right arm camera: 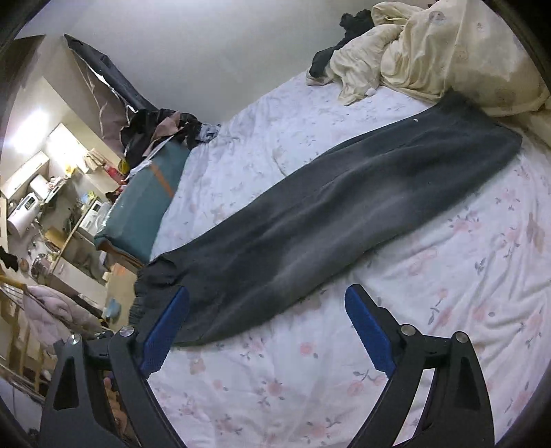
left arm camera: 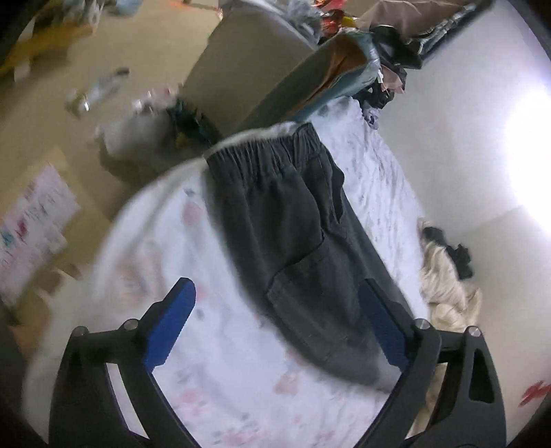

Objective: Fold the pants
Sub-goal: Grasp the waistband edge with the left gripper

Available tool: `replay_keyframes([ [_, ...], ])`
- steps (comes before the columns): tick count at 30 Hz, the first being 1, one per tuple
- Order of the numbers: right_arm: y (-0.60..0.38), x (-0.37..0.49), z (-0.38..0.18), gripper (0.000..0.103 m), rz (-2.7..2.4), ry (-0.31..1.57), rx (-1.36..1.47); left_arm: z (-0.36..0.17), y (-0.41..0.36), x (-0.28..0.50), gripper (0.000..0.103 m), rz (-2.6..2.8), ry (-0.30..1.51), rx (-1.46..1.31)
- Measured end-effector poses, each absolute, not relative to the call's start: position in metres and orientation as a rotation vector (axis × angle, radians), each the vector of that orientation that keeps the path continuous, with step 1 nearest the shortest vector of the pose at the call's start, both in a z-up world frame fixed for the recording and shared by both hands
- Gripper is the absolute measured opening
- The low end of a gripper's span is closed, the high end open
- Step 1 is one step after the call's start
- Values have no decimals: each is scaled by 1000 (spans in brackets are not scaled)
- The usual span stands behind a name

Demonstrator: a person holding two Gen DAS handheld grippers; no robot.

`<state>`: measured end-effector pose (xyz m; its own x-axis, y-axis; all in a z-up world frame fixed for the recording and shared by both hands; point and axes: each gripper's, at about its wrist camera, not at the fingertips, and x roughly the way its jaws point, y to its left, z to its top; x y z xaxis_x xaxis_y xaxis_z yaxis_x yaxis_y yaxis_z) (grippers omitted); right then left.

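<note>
Dark grey pants (right arm camera: 344, 203) lie stretched out flat on a white floral bedsheet (right arm camera: 310, 362), legs folded together lengthwise, waistband at the bed's left edge and leg ends by the cream bedding. In the left wrist view the pants (left arm camera: 292, 224) show their elastic waistband at the bed's far edge and a cargo pocket. My left gripper (left arm camera: 279, 296) is open above the pants' leg part, holding nothing. My right gripper (right arm camera: 267, 303) is open and empty just above the pants near the waistband end.
A crumpled cream duvet (right arm camera: 430, 48) with a dark garment (right arm camera: 344, 31) lies at the head of the bed. A teal package (right arm camera: 144, 193) and piled clothes (right arm camera: 162, 127) sit at the bed's far-left edge. A cardboard box (left arm camera: 241, 69) stands beyond the bed. Walls border the bed.
</note>
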<state>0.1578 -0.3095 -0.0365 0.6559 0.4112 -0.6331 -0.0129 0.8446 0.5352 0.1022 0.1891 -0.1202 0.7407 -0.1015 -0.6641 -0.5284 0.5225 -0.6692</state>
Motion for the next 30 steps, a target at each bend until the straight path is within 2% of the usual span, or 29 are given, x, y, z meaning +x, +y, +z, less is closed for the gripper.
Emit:
replay_keyframes([
  [3, -320, 167, -46, 94, 268, 852, 584, -137, 186, 124, 88, 304, 733, -965],
  [4, -322, 171, -49, 94, 268, 861, 603, -144, 187, 128, 80, 314, 740, -963],
  [7, -333, 179, -58, 94, 262, 878, 660, -170, 196, 149, 74, 317, 782, -1003],
  [9, -343, 183, -64, 94, 262, 874, 728, -176, 200, 163, 65, 322, 791, -974],
  [20, -361, 192, -82, 94, 206, 902, 827, -179, 232, 230, 62, 283, 756, -883],
  [21, -362, 192, -82, 94, 195, 898, 826, -177, 231, 230, 57, 285, 752, -882],
  [24, -364, 192, -83, 94, 185, 890, 823, -165, 225, 233, 24, 263, 749, -849],
  [25, -364, 192, -82, 94, 189, 887, 822, -154, 220, 234, 18, 263, 744, -802],
  [30, -368, 194, -89, 94, 183, 897, 823, -119, 208, 232, 15, 279, 749, -728],
])
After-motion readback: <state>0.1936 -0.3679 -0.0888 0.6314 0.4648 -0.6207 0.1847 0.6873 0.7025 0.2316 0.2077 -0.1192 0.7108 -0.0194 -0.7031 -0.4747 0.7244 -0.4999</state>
